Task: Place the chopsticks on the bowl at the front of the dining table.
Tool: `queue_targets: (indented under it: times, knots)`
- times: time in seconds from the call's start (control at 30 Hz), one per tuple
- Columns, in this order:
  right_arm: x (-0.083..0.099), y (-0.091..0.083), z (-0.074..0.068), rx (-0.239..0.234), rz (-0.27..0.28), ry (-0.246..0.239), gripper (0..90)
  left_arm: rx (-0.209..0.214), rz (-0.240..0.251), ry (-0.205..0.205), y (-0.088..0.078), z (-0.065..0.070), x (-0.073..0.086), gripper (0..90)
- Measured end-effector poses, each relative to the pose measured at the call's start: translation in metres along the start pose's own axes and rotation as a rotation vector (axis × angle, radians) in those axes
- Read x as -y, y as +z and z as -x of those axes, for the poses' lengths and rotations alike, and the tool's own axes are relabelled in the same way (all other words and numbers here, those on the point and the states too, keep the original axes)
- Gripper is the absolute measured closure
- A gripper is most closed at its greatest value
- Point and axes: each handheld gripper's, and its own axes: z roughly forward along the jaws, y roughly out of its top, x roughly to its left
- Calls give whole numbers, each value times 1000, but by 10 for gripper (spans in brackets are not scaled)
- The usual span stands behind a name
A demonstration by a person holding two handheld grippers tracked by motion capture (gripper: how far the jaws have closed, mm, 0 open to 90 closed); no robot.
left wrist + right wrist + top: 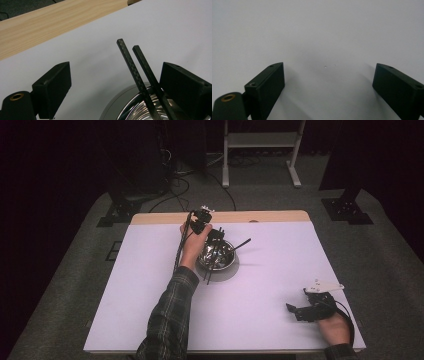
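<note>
A shiny steel bowl [217, 256] sits on the white table [270, 270], left of centre toward the back. Several black chopsticks [214, 261] lie in it and stick out over its rim. My left gripper [214, 236] hovers over the bowl's far-left rim, open. In the left gripper view two black chopsticks [142, 75] rise out of the bowl [135, 110] between the jaws, close to the right jaw, and neither jaw touches them. My right gripper [296, 311] rests low at the front right of the table, open; its jaws stand wide apart over bare table [324, 37].
A light wooden strip [220, 217] runs along the table's far edge. Beyond it stand a white frame [262, 142] and cables on grey carpet. One chopstick [241, 244] juts from the bowl toward the right. A plaid sleeve [170, 315] crosses the table's front left.
</note>
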Motion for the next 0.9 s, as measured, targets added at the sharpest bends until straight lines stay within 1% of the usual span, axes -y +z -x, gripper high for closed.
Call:
queue_targets:
  times: [0.2, 0.27, 0.43, 0.6, 0.77, 0.87, 0.9]
  knots:
    - [0, 0, 0, 0, 0, 0, 91, -6, 2, -12, -2, -4, 2, 95]
    - [0, 0, 0, 0, 0, 0, 91, -11, -2, -10, -3, -6, 3, 94]
    - [0, 0, 0, 0, 0, 0, 92, -18, -4, -24, -4, -12, 7, 94]
    - [0, 0, 0, 0, -1, 1, 91, -22, -3, -29, -6, -15, 9, 95]
    - [0, 0, 0, 0, -1, 0, 91, -23, 4, -40, -10, -20, 12, 95]
    - [0, 0, 0, 0, -1, 1, 91, -29, 1, -35, -12, -21, 12, 95]
    - [0, 0, 0, 0, -1, 1, 91, -25, 9, -42, -13, -21, 13, 95]
